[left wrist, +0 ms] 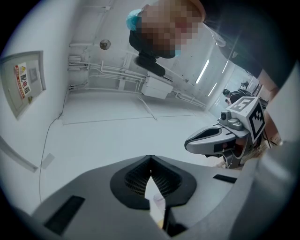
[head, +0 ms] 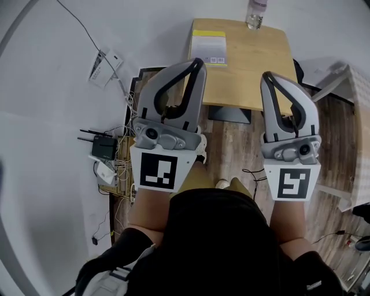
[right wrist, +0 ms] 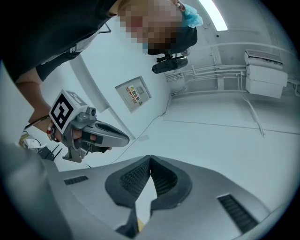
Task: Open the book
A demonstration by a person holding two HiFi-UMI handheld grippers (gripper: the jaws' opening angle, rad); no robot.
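Close in front of me, both tools hang short of the table. Jaws of the left tool (head: 195, 63) are together, nothing between them; the right tool (head: 269, 78) is likewise closed and empty. On the floor at left, a router and loose cables (head: 113, 165): snag risk if I drift that way. Further out, the table (head: 260, 69), with the book (head: 209, 47) lying closed near its left edge. Closed jaws could shove it off that edge instead of lifting the cover. Beyond it, a bottle (head: 256, 13), likely to topple if bumped.
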